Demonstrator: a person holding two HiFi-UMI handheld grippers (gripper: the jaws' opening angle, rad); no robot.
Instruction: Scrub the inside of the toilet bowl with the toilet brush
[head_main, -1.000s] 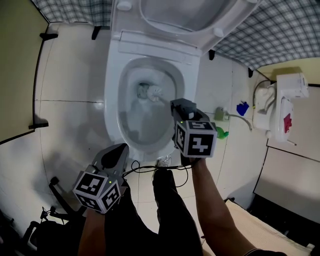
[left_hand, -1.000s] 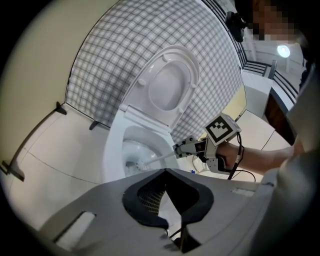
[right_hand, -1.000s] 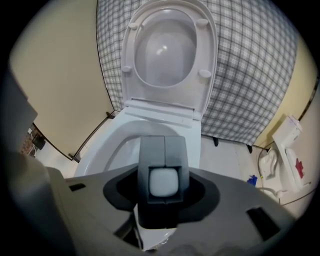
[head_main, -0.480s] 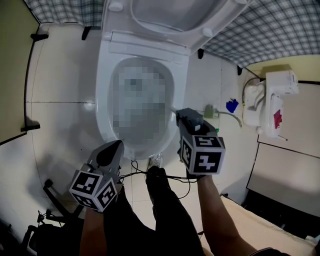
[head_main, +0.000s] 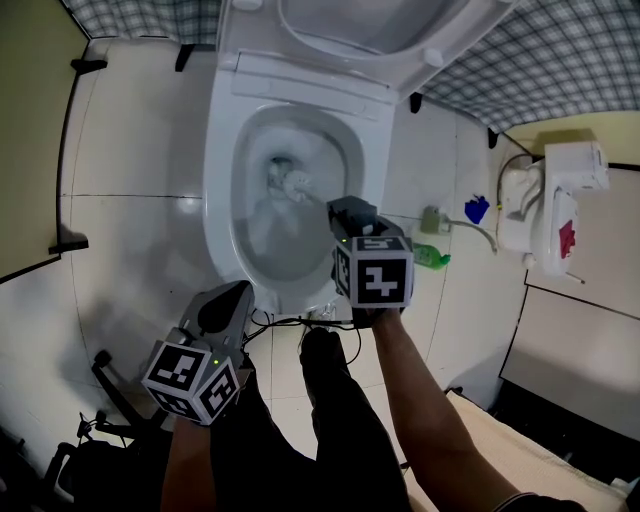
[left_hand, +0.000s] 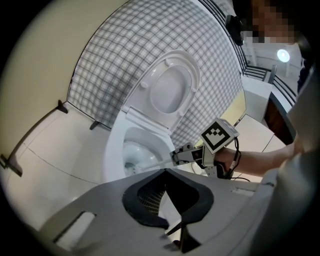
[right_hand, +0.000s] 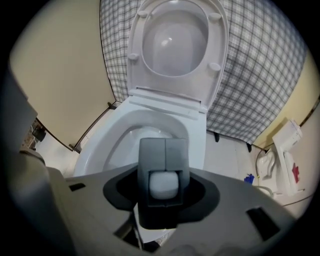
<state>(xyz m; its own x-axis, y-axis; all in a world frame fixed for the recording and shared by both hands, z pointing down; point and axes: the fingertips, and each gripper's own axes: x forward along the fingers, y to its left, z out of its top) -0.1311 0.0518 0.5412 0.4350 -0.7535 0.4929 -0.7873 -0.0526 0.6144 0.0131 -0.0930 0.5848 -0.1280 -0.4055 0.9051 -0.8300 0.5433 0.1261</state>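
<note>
Floor (head_main: 130, 150) white tile, glossy; checked wall (head_main: 560, 70) behind toilet (head_main: 220, 200), lid (head_main: 350, 20) raised.

left tongs (head_main: 228, 303) low, jaws together | right tongs (head_main: 346, 209) clamped, pointing steeply down

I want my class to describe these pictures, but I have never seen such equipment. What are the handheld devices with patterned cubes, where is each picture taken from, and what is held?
A person holds a two-jaw tool in each hand; the patterned cubes are part of the tools. One picture comes from a camera on the person's head, looking down; the other two from cameras riding on each tool. The right tool is closed on the handle of a toilet brush, whose bristle head is down inside the toilet bowl; the lid is up. The left tool hovers near the bowl's front, jaws together, holding nothing.
</note>
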